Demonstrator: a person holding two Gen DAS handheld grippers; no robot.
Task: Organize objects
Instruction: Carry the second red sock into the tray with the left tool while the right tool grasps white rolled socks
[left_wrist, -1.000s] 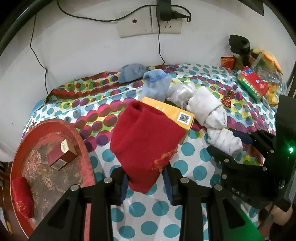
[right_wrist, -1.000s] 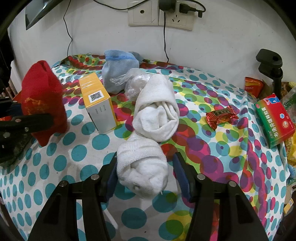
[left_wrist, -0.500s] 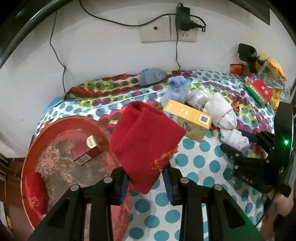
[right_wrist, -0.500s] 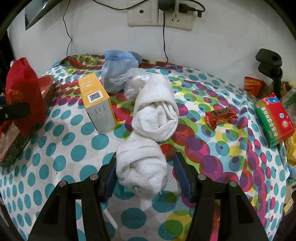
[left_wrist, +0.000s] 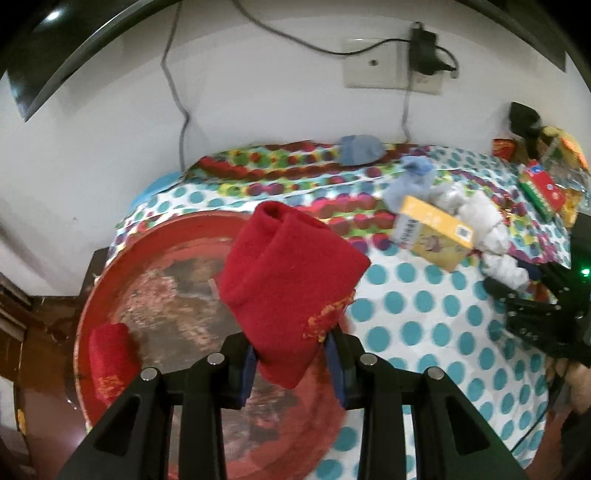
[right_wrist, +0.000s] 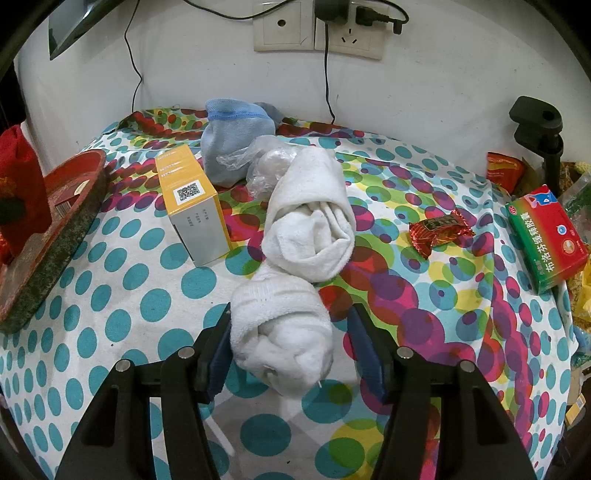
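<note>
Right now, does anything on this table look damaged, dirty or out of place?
Yes. The round red tray looks badly worn: its inner floor is patchy and brownish, as if the coating has flaked. Also, a clear plastic bag lies crumpled among the rolled socks, between the blue sock and the white sock.

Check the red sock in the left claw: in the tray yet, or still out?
Out. The red sock hangs clamped in the left claw, held above the red tray, not resting inside.

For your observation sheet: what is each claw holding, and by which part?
Left claw grips the red sock roll by its lower end. Right claw straddles the near white sock roll, apparently ungripped.
</note>
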